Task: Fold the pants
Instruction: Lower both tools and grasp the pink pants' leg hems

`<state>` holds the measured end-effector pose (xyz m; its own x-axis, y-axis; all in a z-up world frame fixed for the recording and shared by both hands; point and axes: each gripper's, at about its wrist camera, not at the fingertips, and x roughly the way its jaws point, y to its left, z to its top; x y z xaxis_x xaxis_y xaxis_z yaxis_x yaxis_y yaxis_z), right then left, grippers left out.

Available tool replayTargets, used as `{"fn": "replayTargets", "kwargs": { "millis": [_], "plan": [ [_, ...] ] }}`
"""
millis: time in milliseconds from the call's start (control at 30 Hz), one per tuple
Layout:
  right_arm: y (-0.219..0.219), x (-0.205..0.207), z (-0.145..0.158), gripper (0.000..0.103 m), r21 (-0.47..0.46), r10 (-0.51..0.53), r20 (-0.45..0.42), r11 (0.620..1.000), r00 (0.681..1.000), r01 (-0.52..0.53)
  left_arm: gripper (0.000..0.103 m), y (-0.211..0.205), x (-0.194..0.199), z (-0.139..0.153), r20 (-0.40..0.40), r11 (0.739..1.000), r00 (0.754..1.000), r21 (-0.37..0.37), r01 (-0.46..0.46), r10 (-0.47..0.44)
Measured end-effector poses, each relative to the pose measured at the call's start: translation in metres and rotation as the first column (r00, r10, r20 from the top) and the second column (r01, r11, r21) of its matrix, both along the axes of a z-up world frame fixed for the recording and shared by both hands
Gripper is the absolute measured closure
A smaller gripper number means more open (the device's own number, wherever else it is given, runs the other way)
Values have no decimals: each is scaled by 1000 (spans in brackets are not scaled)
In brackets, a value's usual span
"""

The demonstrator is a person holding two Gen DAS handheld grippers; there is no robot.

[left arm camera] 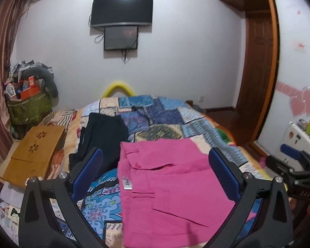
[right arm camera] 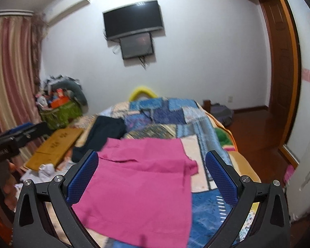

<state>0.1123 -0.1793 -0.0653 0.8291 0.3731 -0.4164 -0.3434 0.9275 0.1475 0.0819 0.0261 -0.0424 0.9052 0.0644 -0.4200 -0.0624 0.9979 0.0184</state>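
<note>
The pink pants (left arm camera: 167,188) lay flat near the front edge of the bed (left arm camera: 155,111), on its patchwork quilt (left arm camera: 165,115). They looked light, soft and limp, so a hem or waistband corner seemed the best hold. Both left tongs (left arm camera: 155,172) and right tongs (right arm camera: 152,174) hung spread wide, holding nothing. A green basket (left arm camera: 29,109) beside the bed's far left corner was heaped with clutter.

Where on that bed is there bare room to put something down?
Bare quilt lies beyond the pink pants, right of the dark garment, up to the yellow hoop. The left edge is crowded by the wooden board.
</note>
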Motion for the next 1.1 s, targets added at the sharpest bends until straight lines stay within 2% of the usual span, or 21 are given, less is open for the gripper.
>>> {"fn": "replayTargets", "kwargs": {
  "millis": [133, 200, 267, 367, 600, 667, 767, 967, 1100],
  "plan": [
    [-8, 25, -21, 0, -47, -38, -70, 998, 997, 35, 1, 12, 34, -23, -64, 998, 998, 55, -24, 28],
    [-12, 36, -29, 1, -60, -38, -105, 998, 994, 32, 3, 18, 48, -34, -105, 998, 994, 58, -22, 28],
    [-14, 45, -33, 7, -58, -30, -144, 998, 989, 22, 7, 25, 63, -48, -164, 997, 986, 71, -28, 39],
    [-17, 66, -45, 15, -65, -20, -209, 998, 978, 7, 14, 37, 87, -72, -256, 999, 966, 15, -28, 31],
    [-16, 100, -73, 29, -86, 31, -315, 994, 949, -60, 35, 61, 133, -111, -432, 999, 902, -47, -27, 4],
    [-16, 109, -80, 30, -83, 46, -345, 993, 937, -79, 49, 68, 145, -120, -475, 998, 880, -55, -27, -2],
    [-14, 122, -85, 32, -73, 70, -383, 992, 921, -106, 60, 73, 158, -131, -532, 997, 846, -74, -14, -27],
    [-11, 146, -103, 42, -44, 110, -459, 988, 882, -147, 61, 69, 176, -146, -599, 992, 794, -118, 37, -101],
    [-7, 157, -116, 49, -49, 133, -495, 982, 859, -181, 61, 66, 188, -161, -654, 987, 743, -156, 50, -140]
  ]
}}
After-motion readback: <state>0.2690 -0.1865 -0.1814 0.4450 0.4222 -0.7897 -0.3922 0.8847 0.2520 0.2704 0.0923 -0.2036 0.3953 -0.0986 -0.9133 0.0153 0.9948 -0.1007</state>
